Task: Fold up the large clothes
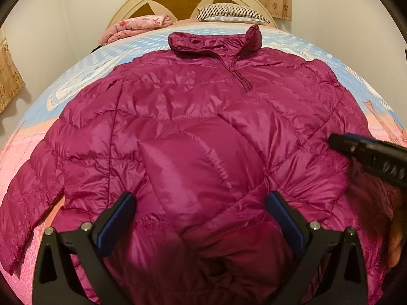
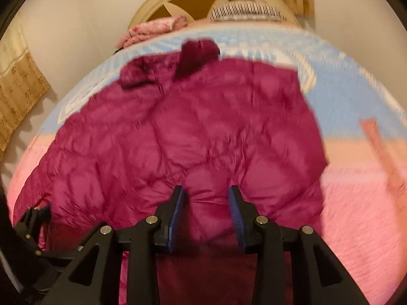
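Observation:
A magenta quilted puffer jacket [image 1: 193, 127] lies front up on the bed, collar [image 1: 216, 42] toward the headboard, its right sleeve folded across the chest. My left gripper [image 1: 201, 203] is open over the jacket's lower middle, holding nothing. The jacket's other sleeve [image 1: 28, 203] stretches out to the left. My right gripper shows at the right edge of the left wrist view [image 1: 368, 157]. In the blurred right wrist view the right gripper [image 2: 206, 198] has its jaws partly apart around a bulge of the jacket [image 2: 178, 132] near the hem; I cannot tell whether it grips it.
The bed has a pink and light blue bedspread [image 1: 356, 76]. A folded pink floral blanket [image 1: 137, 26] and a striped pillow [image 1: 229, 11] lie by the cream headboard [image 1: 132, 5]. Walls close in on both sides. Beige curtains [image 1: 10, 76] hang at left.

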Tool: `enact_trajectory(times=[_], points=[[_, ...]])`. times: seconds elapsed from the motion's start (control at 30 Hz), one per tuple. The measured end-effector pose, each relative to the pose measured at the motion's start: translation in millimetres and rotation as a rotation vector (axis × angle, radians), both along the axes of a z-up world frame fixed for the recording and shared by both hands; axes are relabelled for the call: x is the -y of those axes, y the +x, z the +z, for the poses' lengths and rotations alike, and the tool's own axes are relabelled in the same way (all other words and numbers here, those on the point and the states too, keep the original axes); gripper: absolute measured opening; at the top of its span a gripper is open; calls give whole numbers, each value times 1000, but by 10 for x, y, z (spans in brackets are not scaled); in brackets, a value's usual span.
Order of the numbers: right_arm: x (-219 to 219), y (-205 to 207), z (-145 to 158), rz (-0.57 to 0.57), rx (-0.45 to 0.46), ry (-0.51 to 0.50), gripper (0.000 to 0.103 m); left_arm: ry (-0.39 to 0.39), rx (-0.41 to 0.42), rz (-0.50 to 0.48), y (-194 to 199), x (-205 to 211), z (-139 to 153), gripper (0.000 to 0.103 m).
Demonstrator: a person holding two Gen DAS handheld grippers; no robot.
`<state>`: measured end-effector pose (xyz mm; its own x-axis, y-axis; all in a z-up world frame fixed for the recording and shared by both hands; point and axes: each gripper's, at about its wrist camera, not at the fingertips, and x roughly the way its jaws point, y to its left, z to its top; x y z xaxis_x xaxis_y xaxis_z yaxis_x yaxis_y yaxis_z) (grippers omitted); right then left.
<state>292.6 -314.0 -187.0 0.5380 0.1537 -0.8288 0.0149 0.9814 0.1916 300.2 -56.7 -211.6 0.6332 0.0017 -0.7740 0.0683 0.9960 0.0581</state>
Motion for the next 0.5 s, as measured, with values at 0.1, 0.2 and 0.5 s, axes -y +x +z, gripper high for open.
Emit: enact_trajectory(times=[0.1,0.2,0.5], points=[[-67,-17,-94,18,20,-41,39,7,-2,0,3,12,-4,103],[-104,-44,-119,19,34,-52,40,-3,-13,-4,17,2,-10,103],[-37,-46,-130,13,49,-11,40,-51,57,71,-266,-460,337,103]])
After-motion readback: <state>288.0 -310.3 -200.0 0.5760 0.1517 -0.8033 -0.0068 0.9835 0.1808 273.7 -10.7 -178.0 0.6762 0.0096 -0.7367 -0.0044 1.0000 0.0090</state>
